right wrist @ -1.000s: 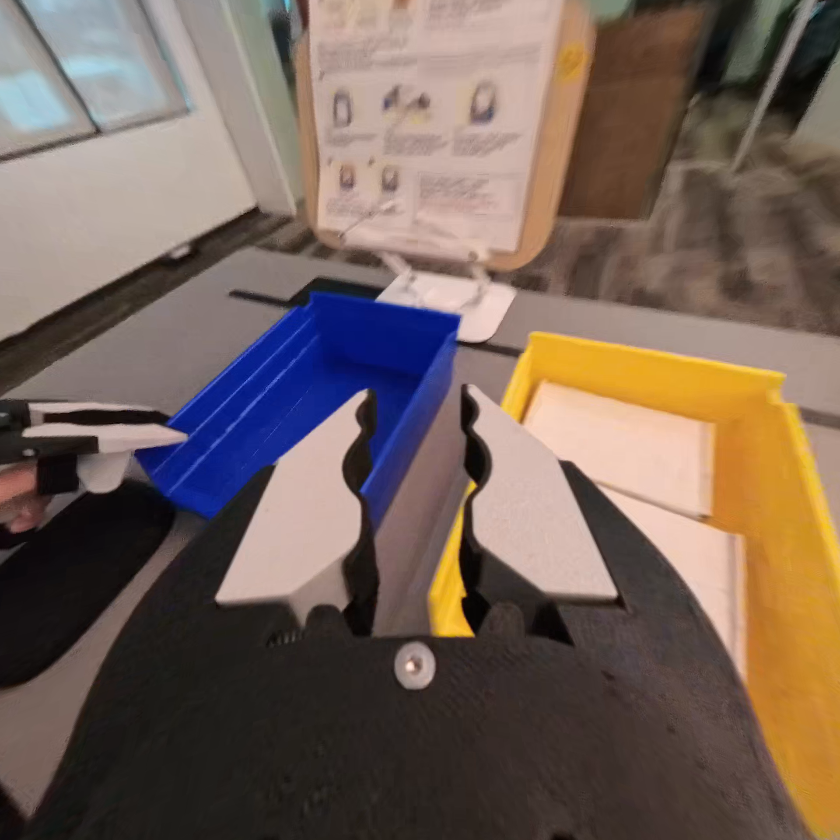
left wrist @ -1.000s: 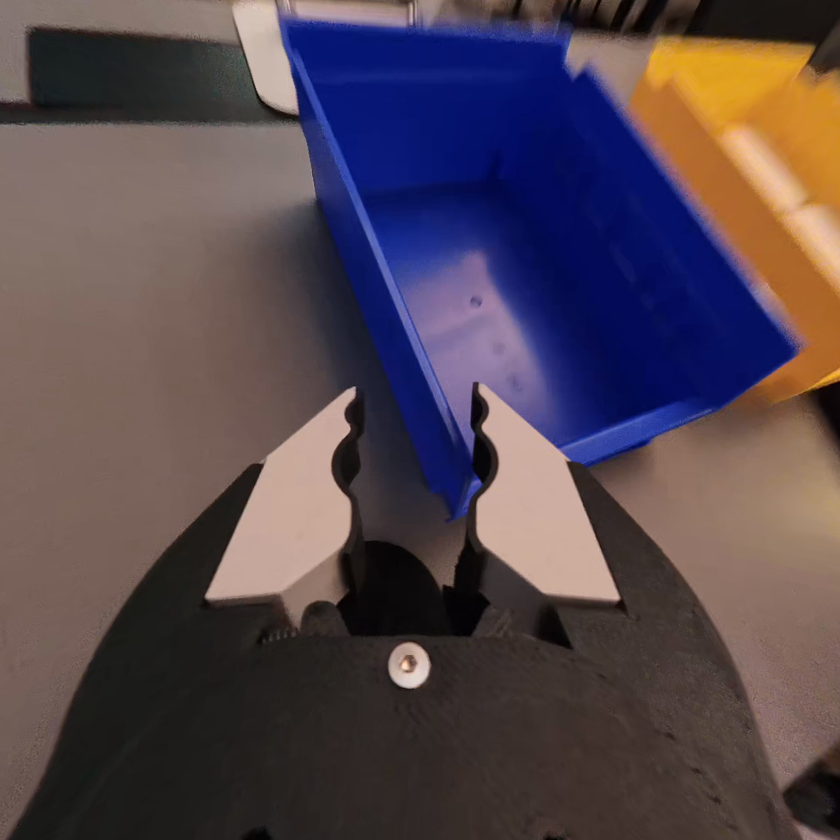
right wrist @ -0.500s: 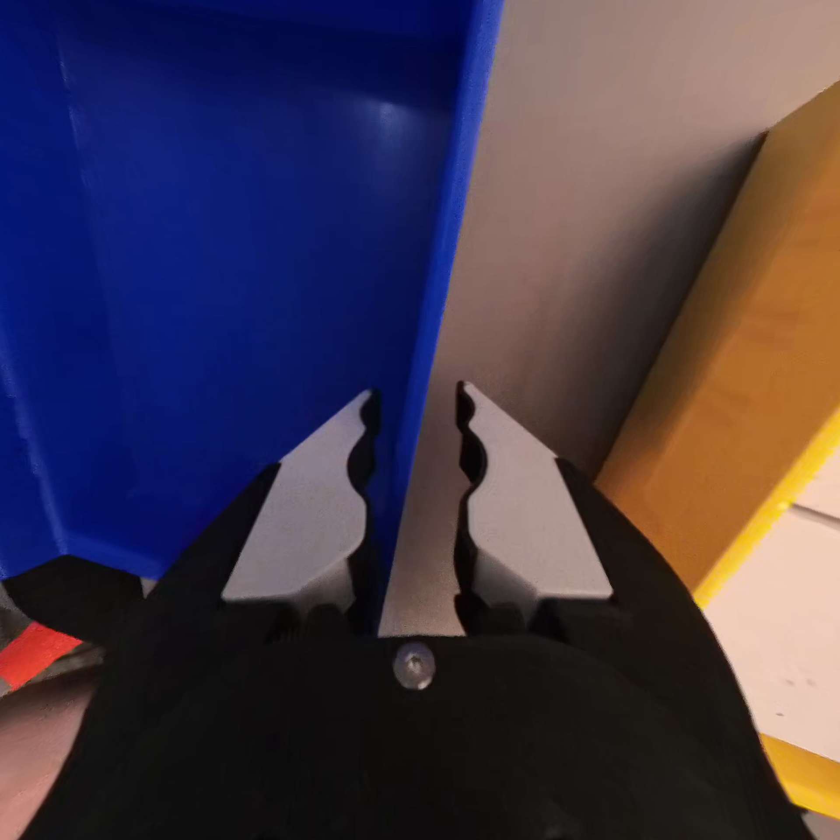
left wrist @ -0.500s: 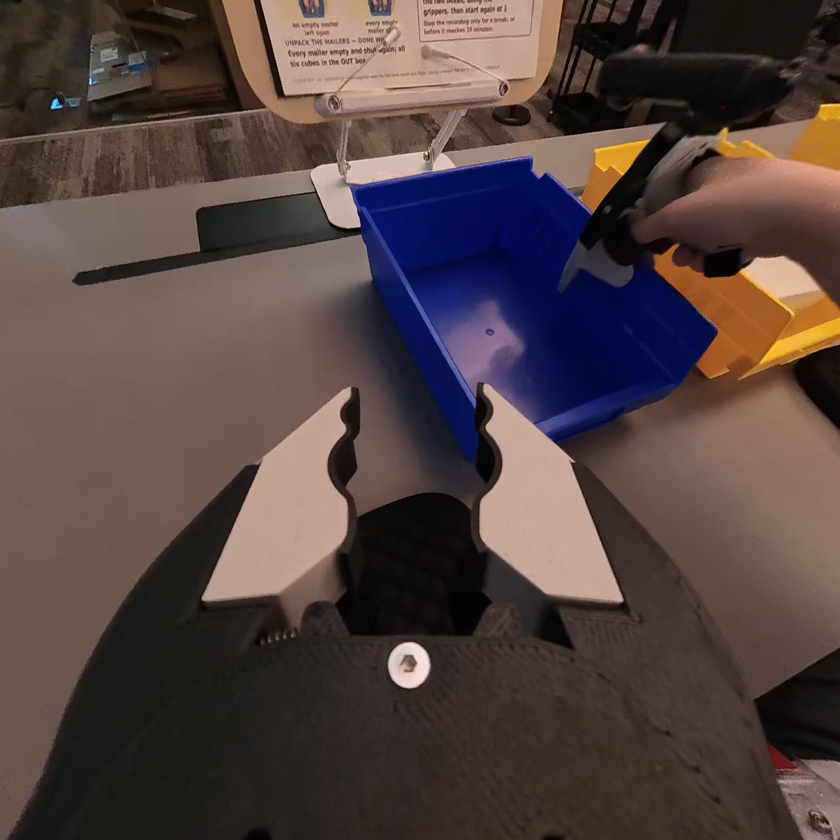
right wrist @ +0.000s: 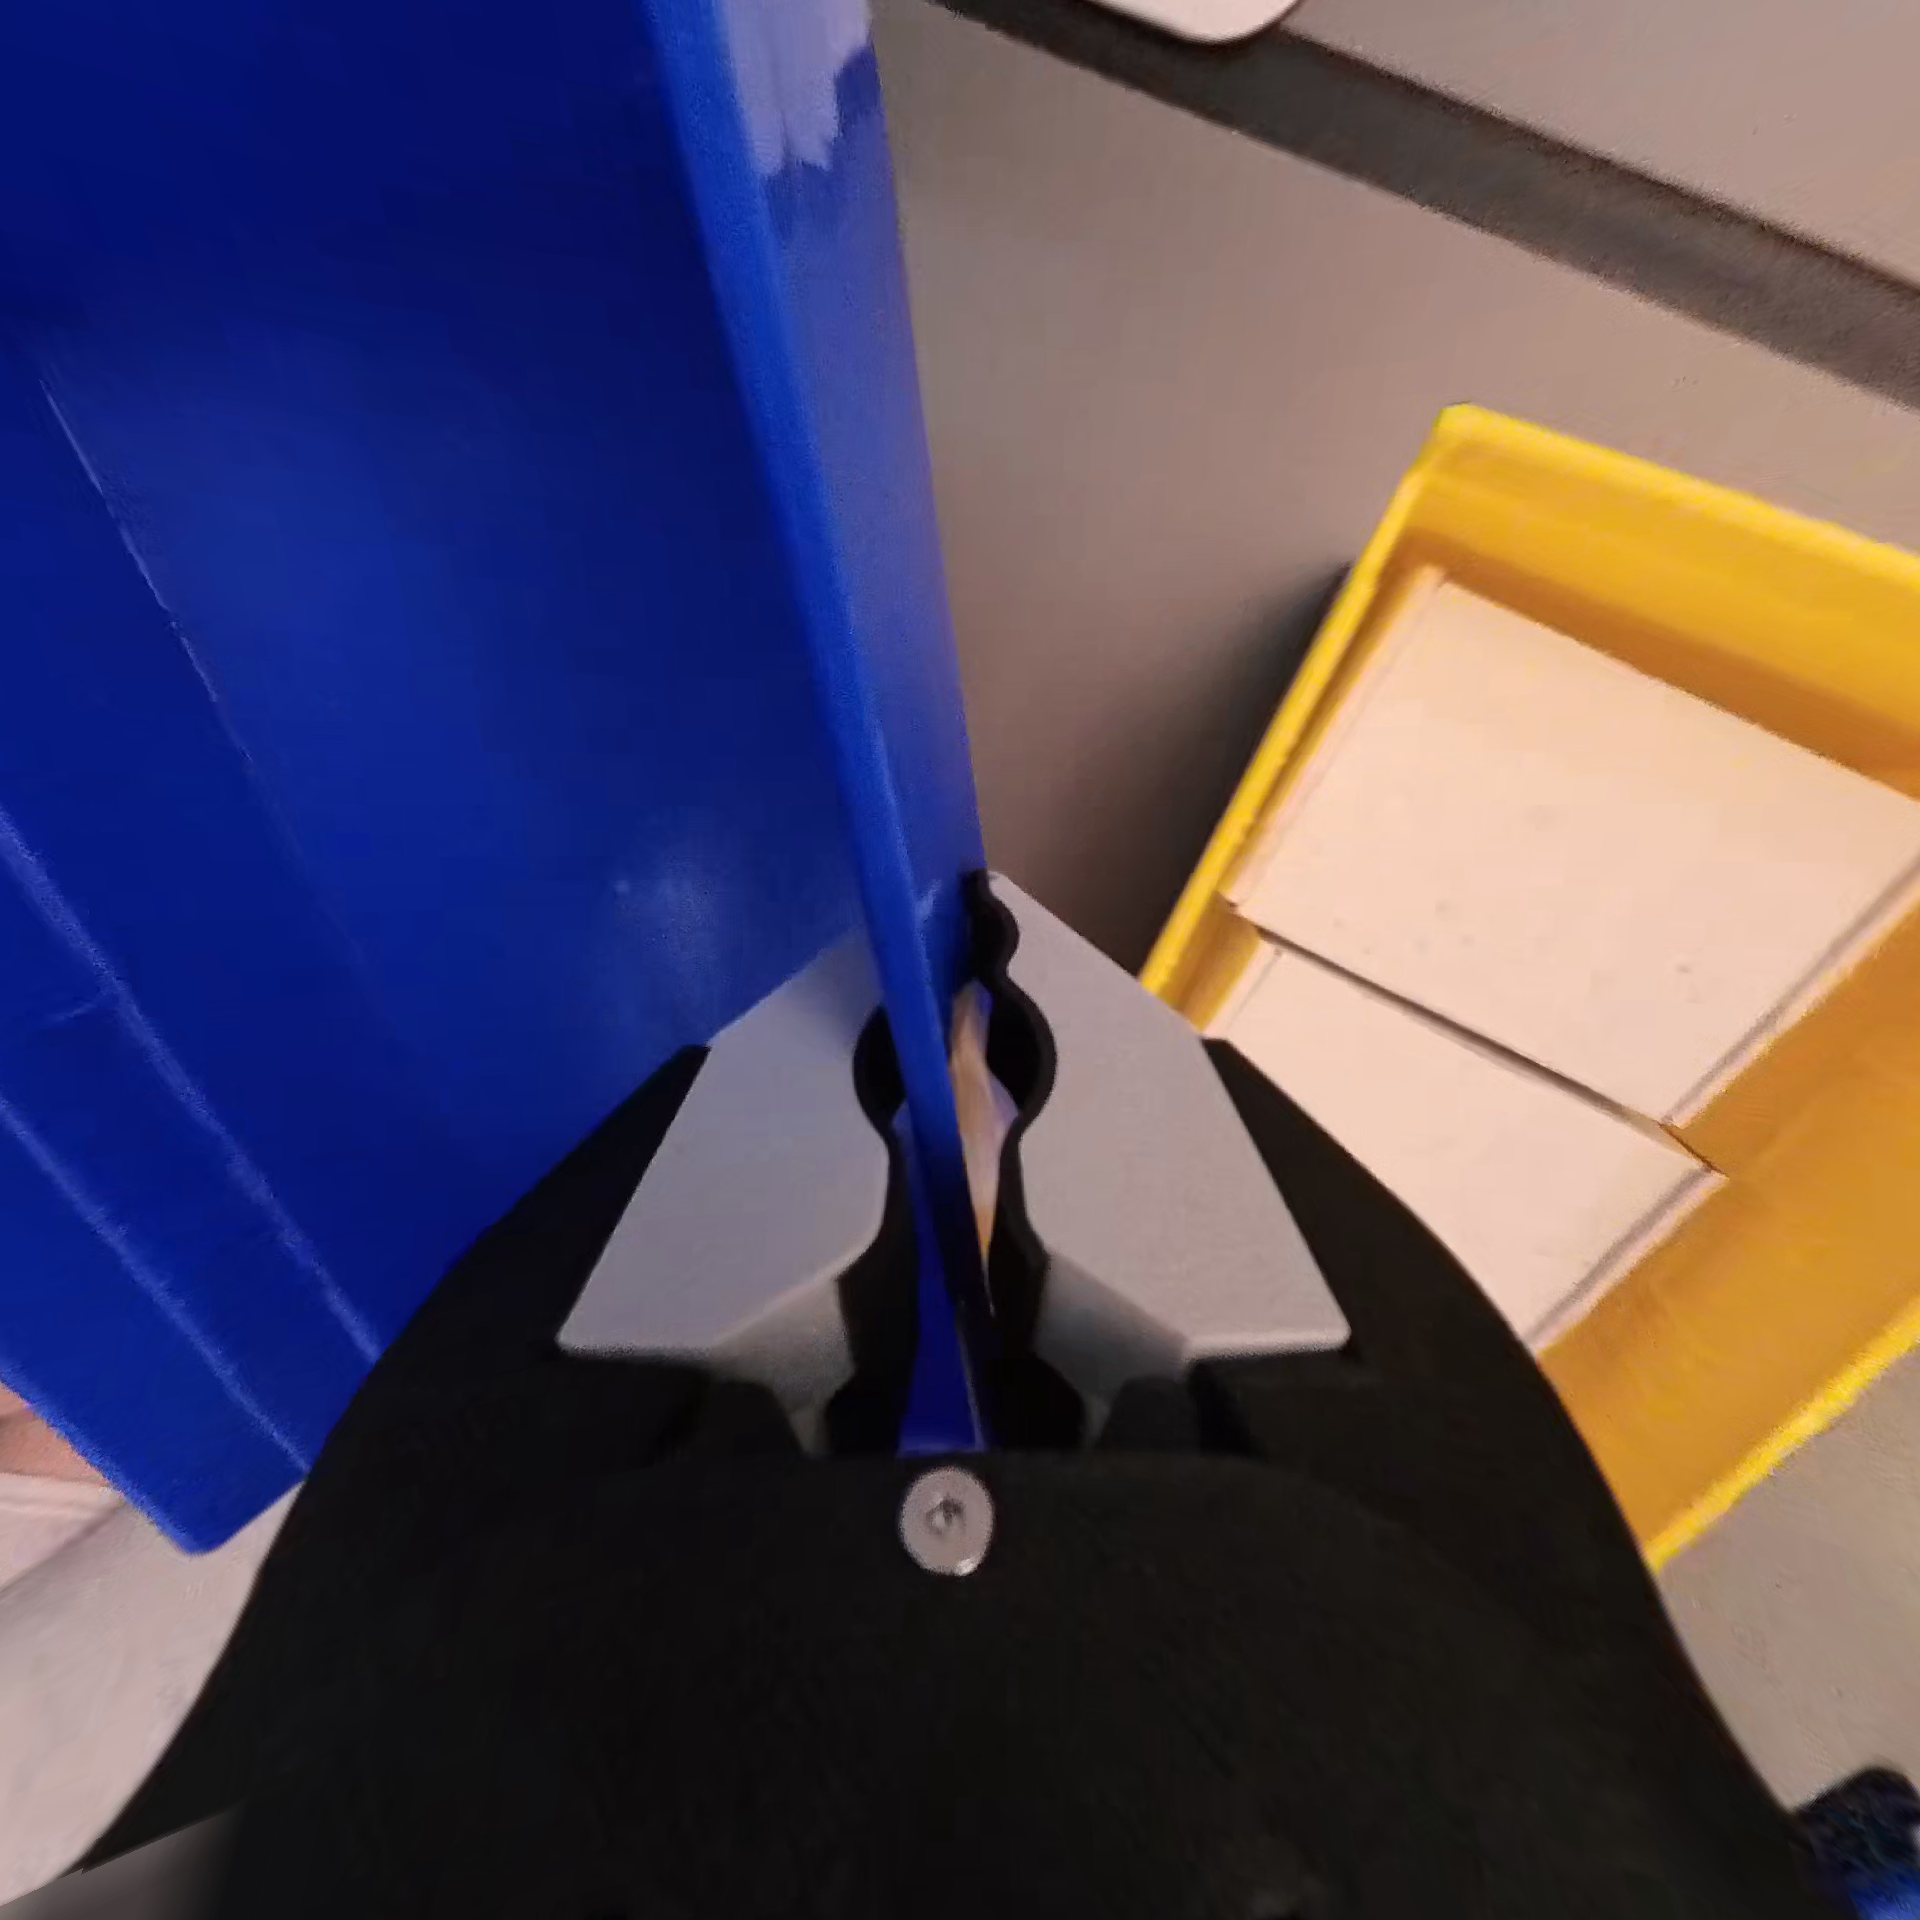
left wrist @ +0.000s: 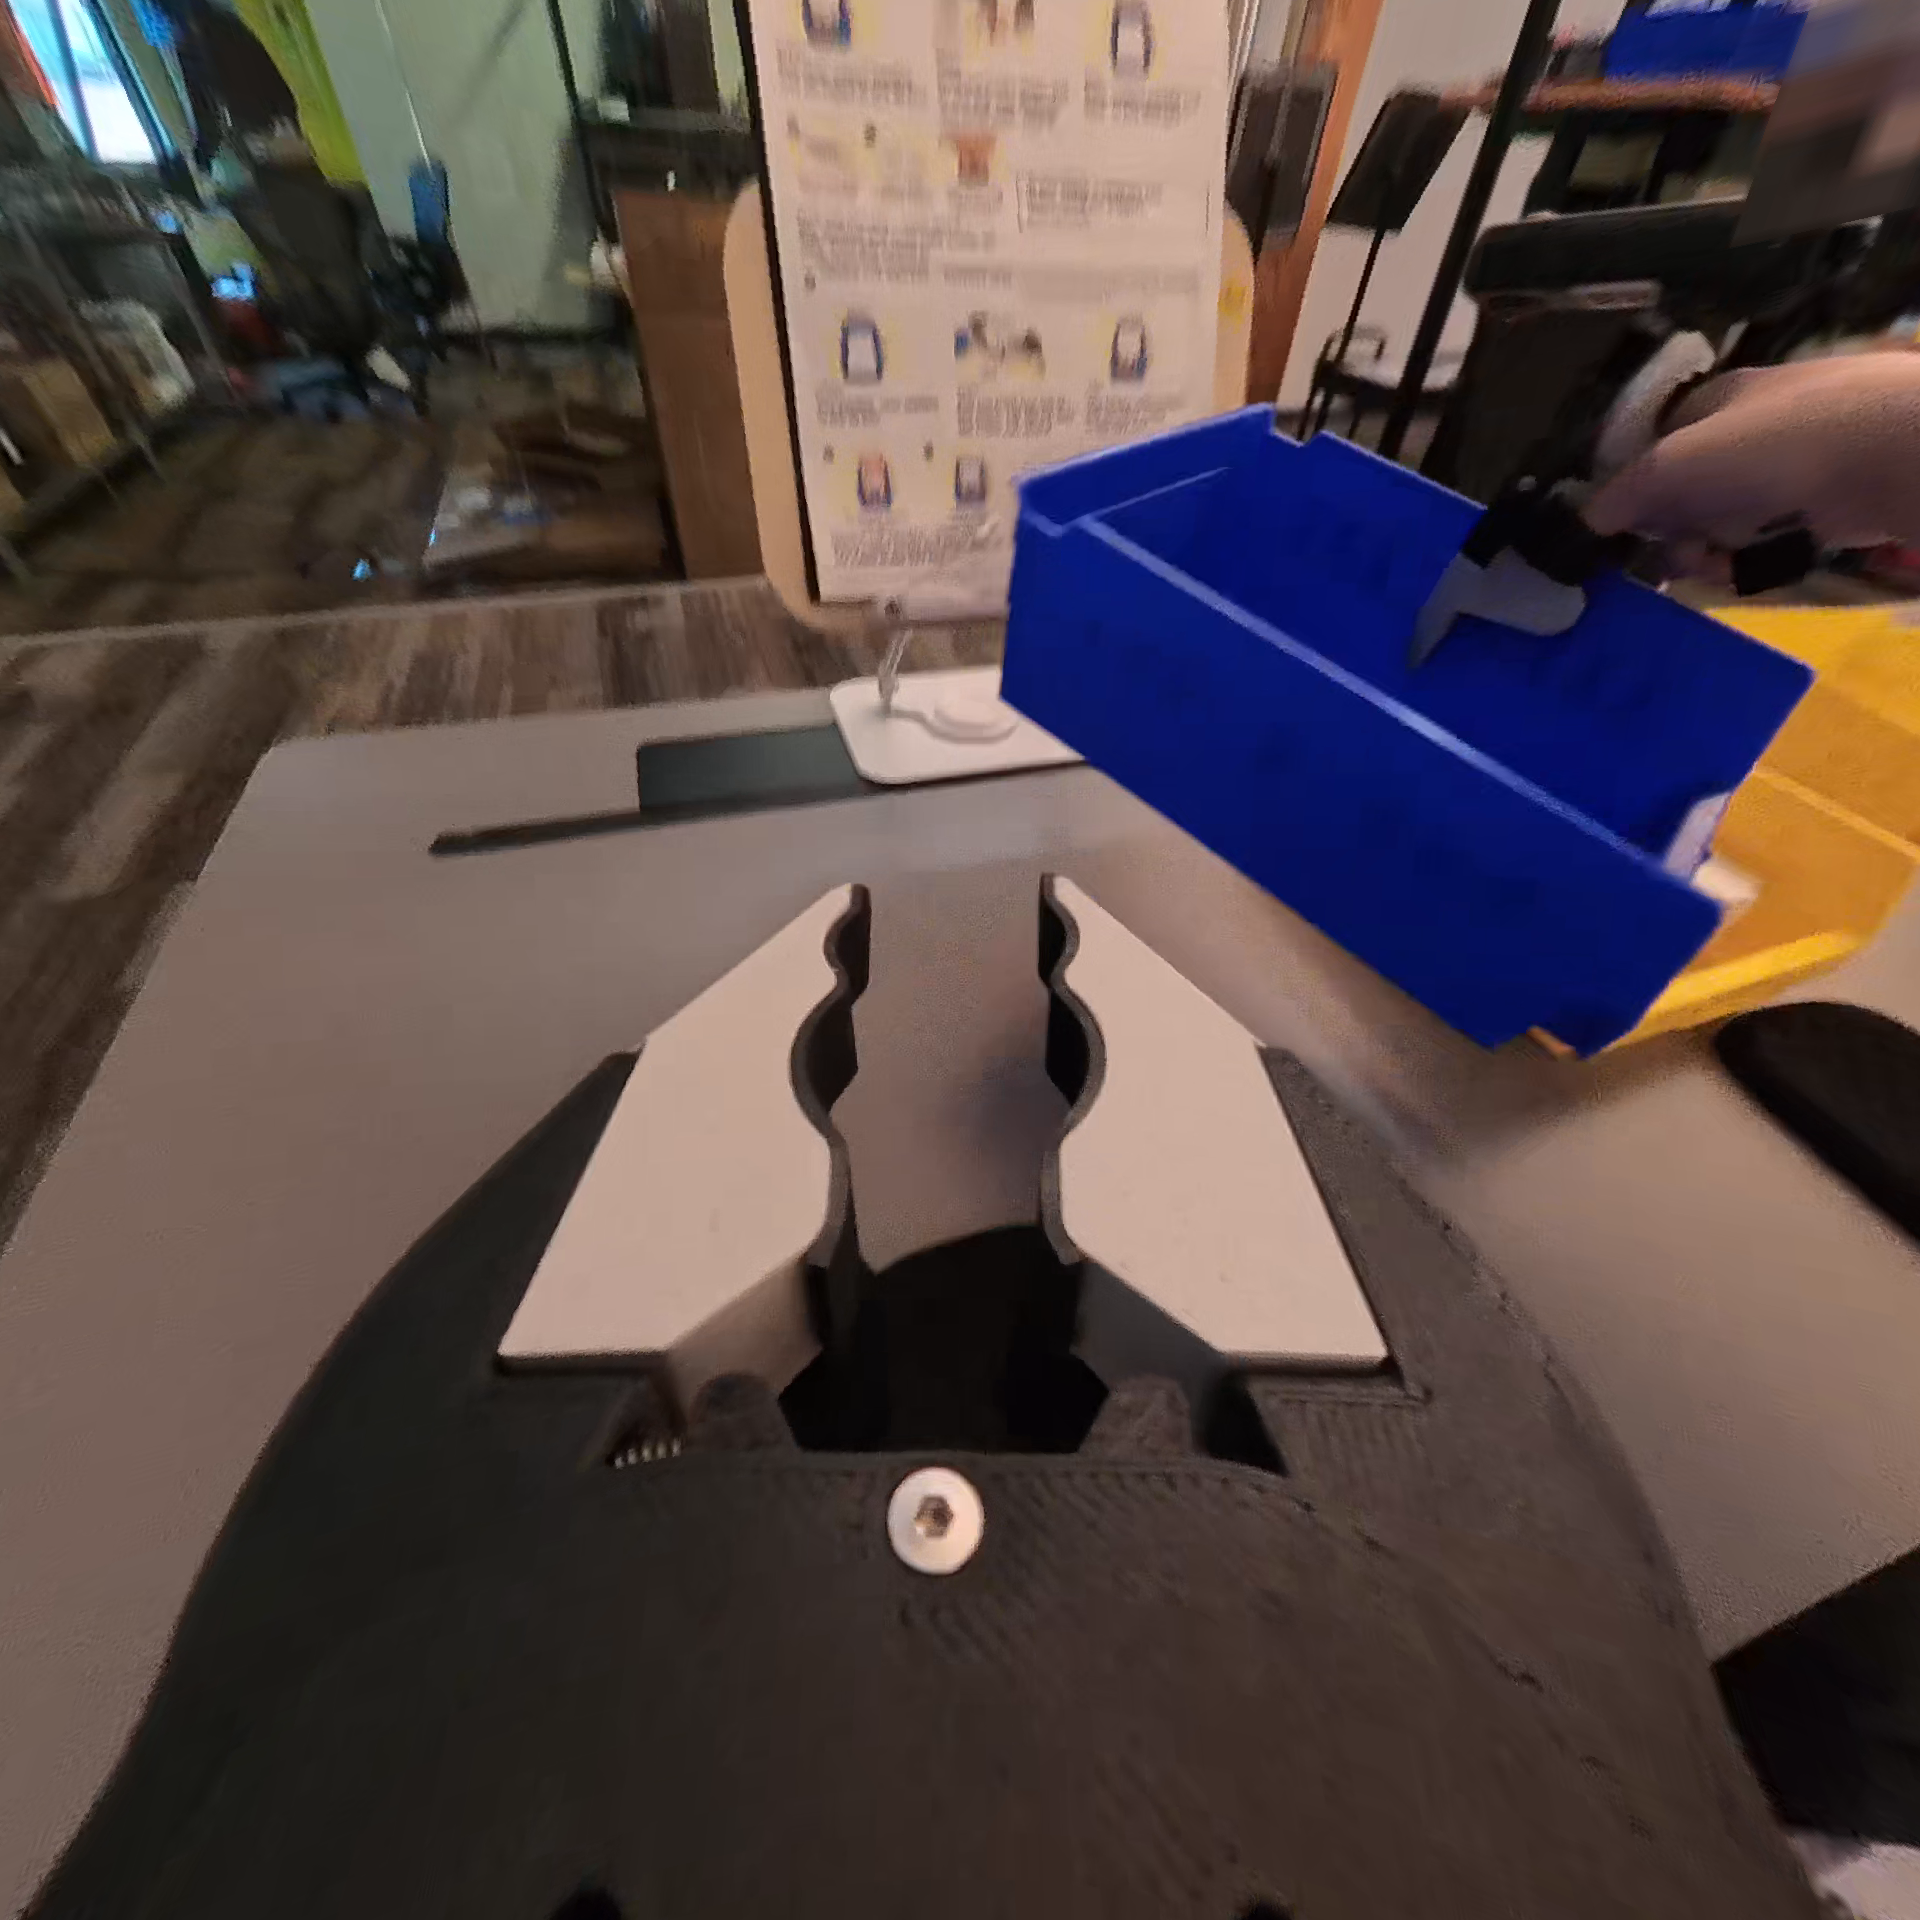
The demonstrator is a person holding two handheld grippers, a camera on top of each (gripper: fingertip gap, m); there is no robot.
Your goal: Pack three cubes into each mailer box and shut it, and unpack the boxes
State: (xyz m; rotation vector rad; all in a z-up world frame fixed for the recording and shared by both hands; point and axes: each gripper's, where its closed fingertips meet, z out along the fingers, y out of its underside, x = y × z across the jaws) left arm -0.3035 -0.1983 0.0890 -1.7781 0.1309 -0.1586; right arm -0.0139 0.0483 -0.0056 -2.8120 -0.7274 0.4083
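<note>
Now the right claw (right wrist: pixel 951 1060) is pinching the blue bin's (left wrist: pixel 1351 790) wall, lifting it off the tabletop (left wrist: pixel 520 1039); the left claw (left wrist: pixel 948 904) is waiting open, empty.

Instruction board (left wrist: pixel 997 312) stood on white base (left wrist: pixel 940 732) at grey worktop (left wrist: pixel 416 987) far edge; dark strip (left wrist: pixel 644 821) beside it.

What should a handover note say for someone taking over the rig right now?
Right gripper: shut on the side wall of the blue bin, which is lifted off the grey table and tilted.
Left gripper: open, empty, above the table.
Yellow bin: on the table, holding two closed mailer boxes.
No cubes visible; the blue bin looks empty.
Left: put the blue bin down; the boxes are untouched.
</note>
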